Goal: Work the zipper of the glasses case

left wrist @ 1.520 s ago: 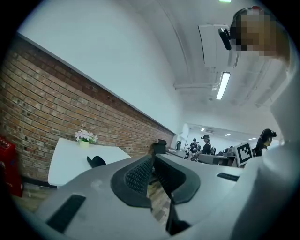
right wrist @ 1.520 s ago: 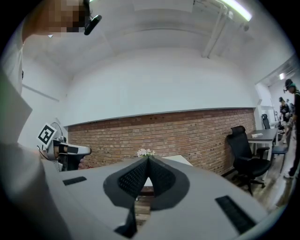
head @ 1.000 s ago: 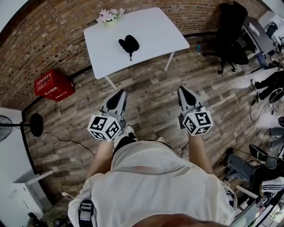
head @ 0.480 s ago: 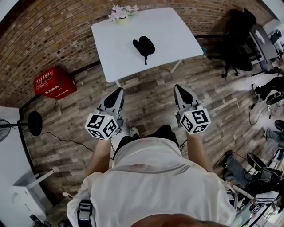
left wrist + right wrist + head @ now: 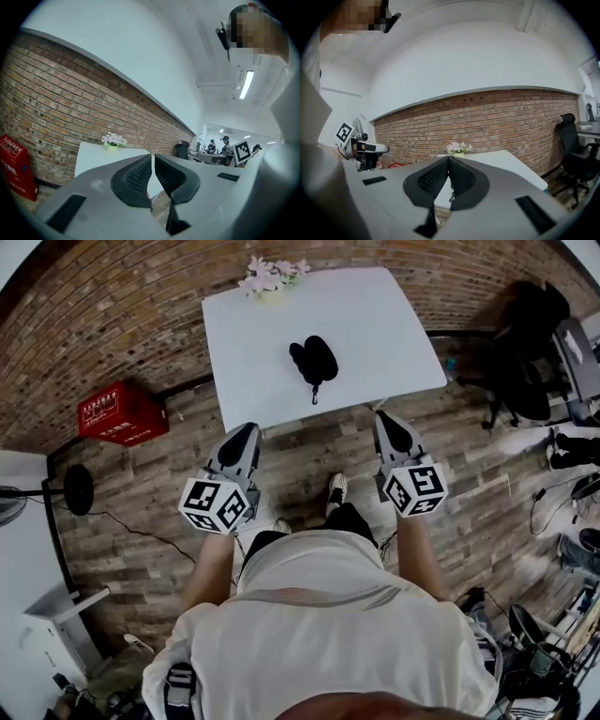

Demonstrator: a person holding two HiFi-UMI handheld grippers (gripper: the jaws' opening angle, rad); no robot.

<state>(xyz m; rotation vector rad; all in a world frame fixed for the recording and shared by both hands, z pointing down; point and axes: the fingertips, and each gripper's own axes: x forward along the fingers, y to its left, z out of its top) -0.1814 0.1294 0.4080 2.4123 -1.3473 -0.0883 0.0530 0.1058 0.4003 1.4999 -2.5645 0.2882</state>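
The black glasses case (image 5: 314, 358) lies shut near the middle of the white table (image 5: 375, 315), with its pull strap (image 5: 314, 395) pointing toward the near edge. My left gripper (image 5: 242, 439) is held over the wood floor just short of the table's near edge, shut and empty. To its right, my right gripper (image 5: 392, 425) is level with it, also shut with nothing in it. In the left gripper view the shut gripper (image 5: 152, 159) points at the table (image 5: 93, 157). In the right gripper view the gripper (image 5: 448, 160) hides most of the case.
A small pot of pink flowers (image 5: 272, 279) stands at the table's far edge by the brick wall. A red box (image 5: 122, 413) and a fan (image 5: 75, 489) stand on the floor to the left. A black office chair (image 5: 530, 343) and cables are at the right.
The table and case have drawn nearer in the head view as the person walked toward them. Both grippers stayed shut and now reach almost to the table's near edge.
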